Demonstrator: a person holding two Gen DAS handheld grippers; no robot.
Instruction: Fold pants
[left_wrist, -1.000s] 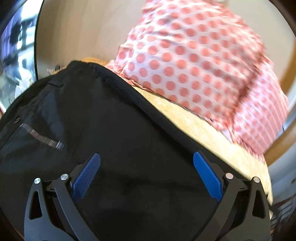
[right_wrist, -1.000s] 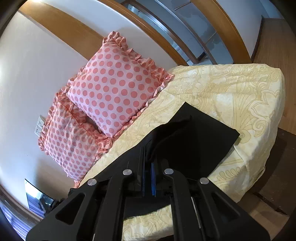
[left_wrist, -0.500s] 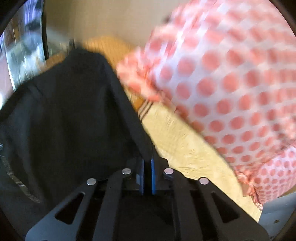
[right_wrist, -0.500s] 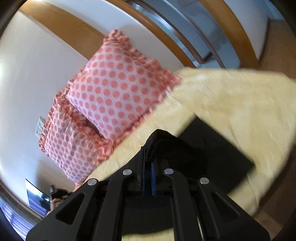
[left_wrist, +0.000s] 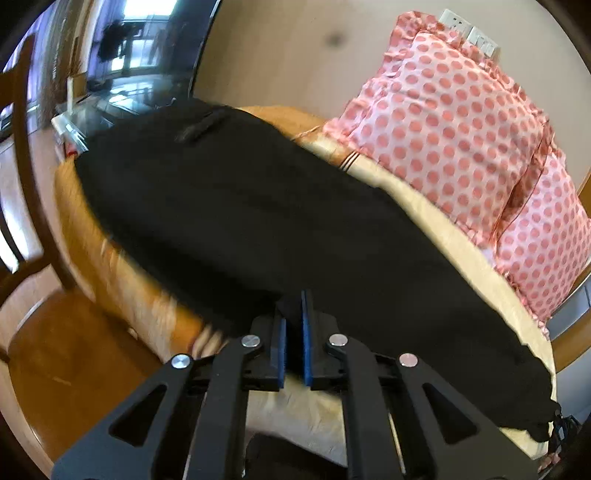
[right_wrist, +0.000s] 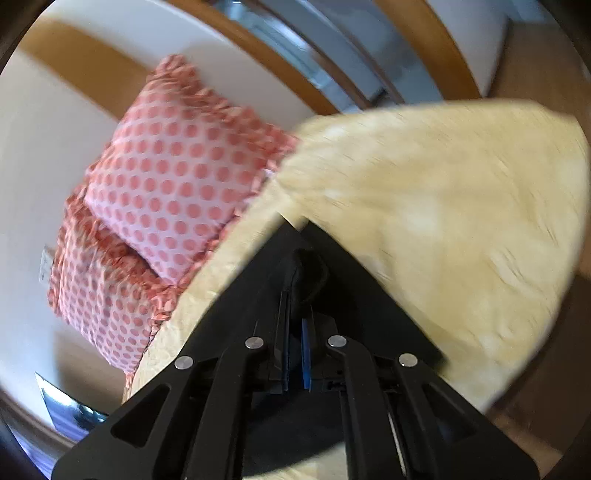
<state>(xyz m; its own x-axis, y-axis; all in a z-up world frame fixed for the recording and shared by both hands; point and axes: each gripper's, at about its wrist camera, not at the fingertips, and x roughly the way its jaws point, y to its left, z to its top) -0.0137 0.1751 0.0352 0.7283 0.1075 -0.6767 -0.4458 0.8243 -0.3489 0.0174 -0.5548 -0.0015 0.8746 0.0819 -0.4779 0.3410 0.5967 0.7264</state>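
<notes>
Our left claw (left_wrist: 294, 332) has just clamped the black fabric pants (left_wrist: 280, 229); right claw (right_wrist: 294, 332) still grips them; we judge the fold underway.

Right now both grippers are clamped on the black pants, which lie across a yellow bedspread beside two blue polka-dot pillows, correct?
Not quite: the pillows are pink with red dots, as the left wrist view shows. The left gripper, right gripper, black pants and yellow bedspread are as stated.
</notes>
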